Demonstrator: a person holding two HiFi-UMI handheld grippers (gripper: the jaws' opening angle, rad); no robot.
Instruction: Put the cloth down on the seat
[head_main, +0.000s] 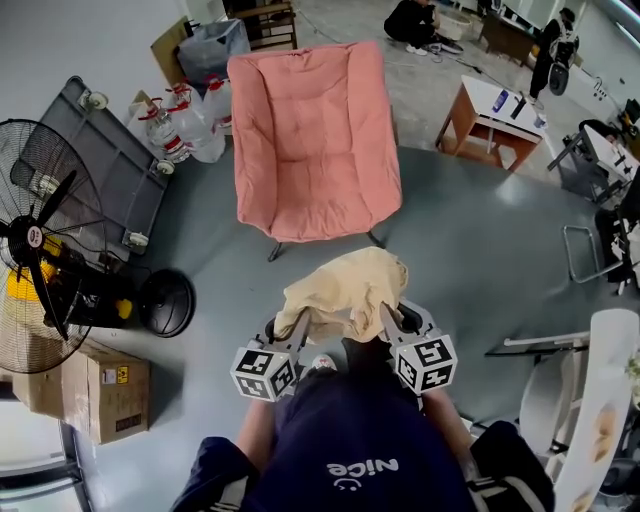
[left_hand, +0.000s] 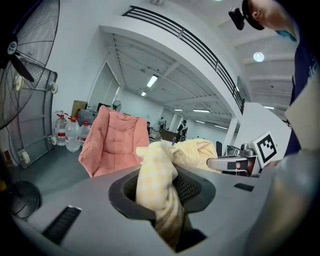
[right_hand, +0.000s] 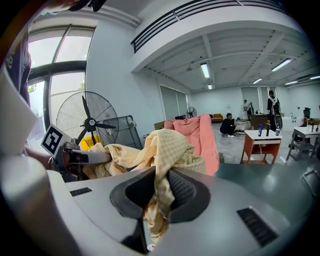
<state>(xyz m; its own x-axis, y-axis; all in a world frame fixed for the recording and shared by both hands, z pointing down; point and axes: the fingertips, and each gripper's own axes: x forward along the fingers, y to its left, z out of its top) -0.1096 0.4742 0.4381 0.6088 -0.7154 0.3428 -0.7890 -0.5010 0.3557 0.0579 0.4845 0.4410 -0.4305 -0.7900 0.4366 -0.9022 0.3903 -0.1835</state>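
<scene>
A pale yellow checked cloth (head_main: 345, 290) hangs bunched between both grippers, in front of the person and short of the pink padded chair (head_main: 312, 140). My left gripper (head_main: 297, 332) is shut on one end of the cloth (left_hand: 156, 186), which fills the gap between its jaws. At the other end my right gripper (head_main: 388, 322) pinches the cloth (right_hand: 161, 192). The pink chair (left_hand: 112, 145) stands ahead in the left gripper view, and the same chair (right_hand: 200, 137) shows behind the cloth in the right gripper view. Its seat holds nothing.
A big black floor fan (head_main: 45, 265) and a grey cart (head_main: 105, 165) stand at the left, with water bottles (head_main: 190, 120) behind them. A cardboard box (head_main: 105, 395) lies near left. A small wooden table (head_main: 490, 120) and people are at the back right; white chairs (head_main: 590, 400) at the right.
</scene>
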